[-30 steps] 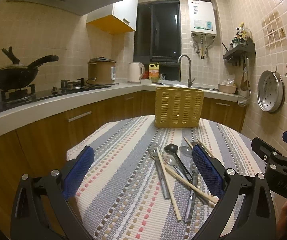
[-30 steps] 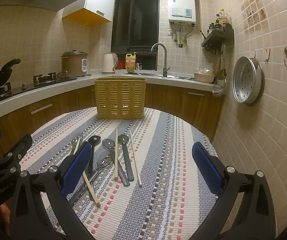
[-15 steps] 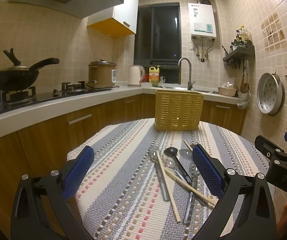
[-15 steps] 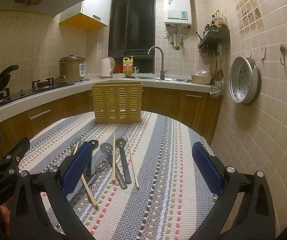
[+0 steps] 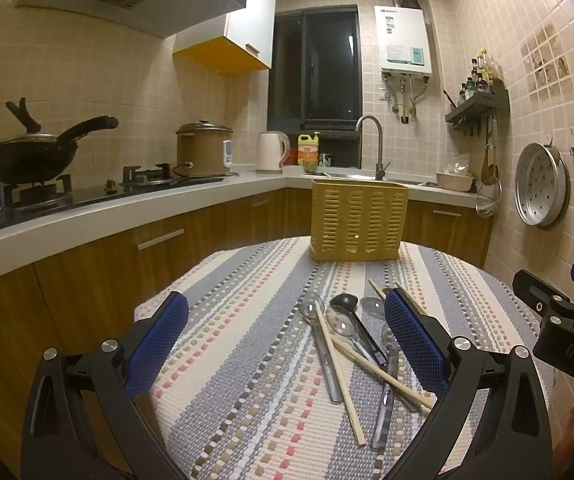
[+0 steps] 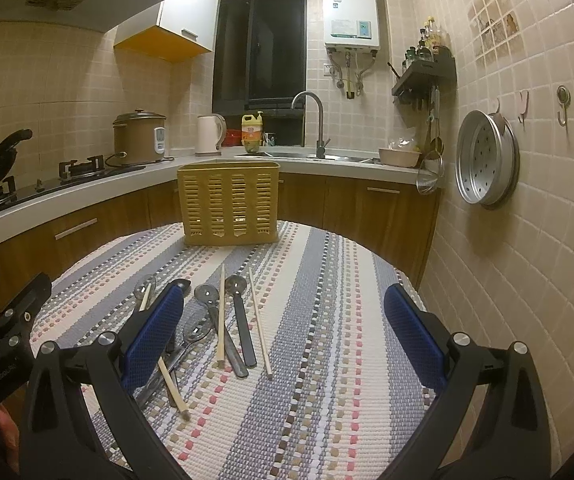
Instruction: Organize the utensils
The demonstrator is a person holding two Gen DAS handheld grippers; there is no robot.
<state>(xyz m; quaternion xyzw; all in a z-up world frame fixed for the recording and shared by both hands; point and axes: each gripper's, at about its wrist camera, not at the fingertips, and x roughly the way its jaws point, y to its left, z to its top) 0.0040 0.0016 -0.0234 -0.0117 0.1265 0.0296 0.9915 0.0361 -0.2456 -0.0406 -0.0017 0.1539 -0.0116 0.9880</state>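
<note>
A yellow slotted utensil holder (image 5: 358, 220) stands at the far side of the round table; it also shows in the right wrist view (image 6: 229, 203). Several metal spoons (image 5: 341, 322) and wooden chopsticks (image 5: 337, 368) lie in a loose pile on the striped cloth; in the right wrist view the spoons (image 6: 240, 320) and chopsticks (image 6: 220, 314) lie at centre left. My left gripper (image 5: 287, 352) is open and empty, above the near table, left of the pile. My right gripper (image 6: 283, 344) is open and empty, right of the pile.
The striped cloth (image 6: 327, 320) covers the round table. A counter behind holds a wok (image 5: 31, 156), rice cooker (image 5: 205, 148), kettle (image 5: 269, 152) and sink tap (image 5: 375, 144). A tiled wall with a hanging steamer tray (image 6: 487, 164) is close on the right.
Both grippers have drawn back and risen slightly, so the table and holder sit a little farther and lower in view. Nothing on the table has moved.
</note>
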